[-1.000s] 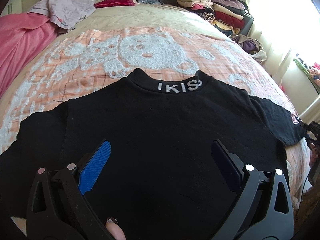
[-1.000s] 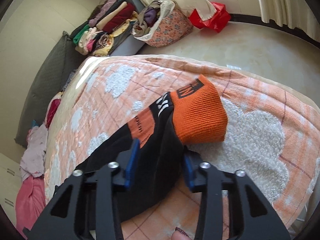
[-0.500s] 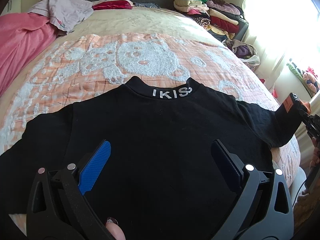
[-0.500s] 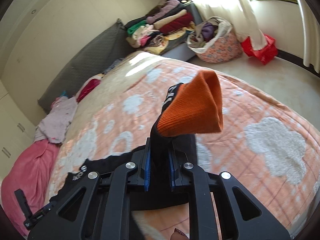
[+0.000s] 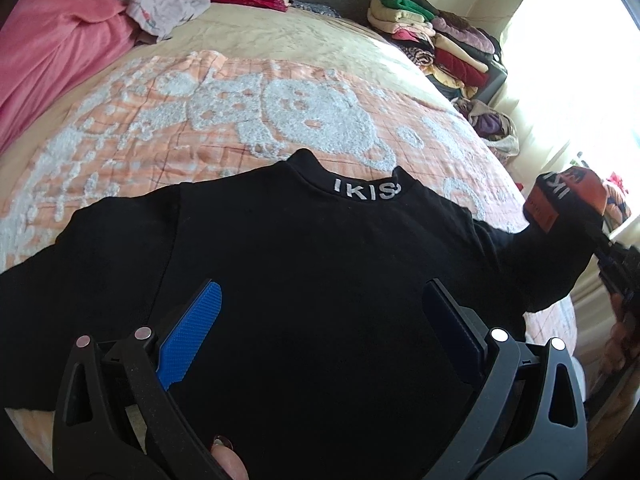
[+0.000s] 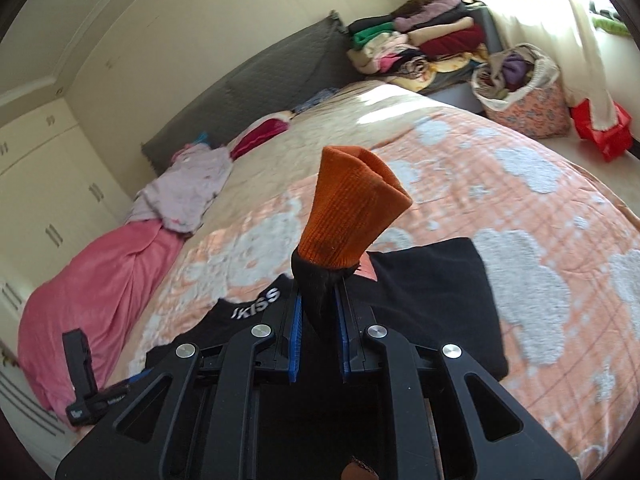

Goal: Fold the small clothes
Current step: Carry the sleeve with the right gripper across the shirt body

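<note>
Raised since a second ago, the sleeve (image 6: 320,300) with ribbed orange cuff (image 6: 352,216) stands clear of the bed (image 6: 520,208), clamped in the right tongs (image 6: 318,340). Left tongs (image 5: 320,320) gape over the black sweater (image 5: 300,260), flat near the bed's front edge.

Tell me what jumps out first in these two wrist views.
The orange cuff stands out: the right claw is shut on the black sleeve just below it, lifted off the bed. Next is the black top, spread flat on the peach quilt with white lettering on its collar, under the open left claw. At the bed's far side sit a pink blanket and a stack of folded clothes.
</note>
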Available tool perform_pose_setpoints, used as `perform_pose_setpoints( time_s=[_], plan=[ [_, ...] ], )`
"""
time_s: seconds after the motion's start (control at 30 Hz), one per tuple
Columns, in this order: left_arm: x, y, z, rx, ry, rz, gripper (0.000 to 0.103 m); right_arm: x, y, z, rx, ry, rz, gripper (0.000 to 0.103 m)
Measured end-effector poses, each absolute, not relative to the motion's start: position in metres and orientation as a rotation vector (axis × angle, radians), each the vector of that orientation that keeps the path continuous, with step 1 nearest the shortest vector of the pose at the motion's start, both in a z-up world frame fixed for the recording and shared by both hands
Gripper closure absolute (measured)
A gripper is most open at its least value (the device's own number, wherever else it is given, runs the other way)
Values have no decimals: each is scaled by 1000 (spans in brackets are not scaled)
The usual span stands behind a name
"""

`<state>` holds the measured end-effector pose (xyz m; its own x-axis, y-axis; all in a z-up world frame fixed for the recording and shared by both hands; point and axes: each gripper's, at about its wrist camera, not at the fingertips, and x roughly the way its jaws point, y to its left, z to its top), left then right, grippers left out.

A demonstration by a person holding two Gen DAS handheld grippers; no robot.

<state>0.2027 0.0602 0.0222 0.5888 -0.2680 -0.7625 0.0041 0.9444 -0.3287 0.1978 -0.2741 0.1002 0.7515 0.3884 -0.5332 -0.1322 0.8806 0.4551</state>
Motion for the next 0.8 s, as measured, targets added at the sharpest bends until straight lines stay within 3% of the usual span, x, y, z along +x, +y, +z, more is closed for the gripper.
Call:
perform_pose_setpoints(
  time_s=[0.7,0.77,0.8],
  plan=[
    [209,96,-2,-628,1003,-278,9,197,-106,25,96,803,465,86],
    [210,96,-6,-641,1015,-287,9,193,-102,20,80,818,497,77],
    [211,95,-9,-654,1025,-295,9,190,-103,18,85,827,518,67]
  ],
)
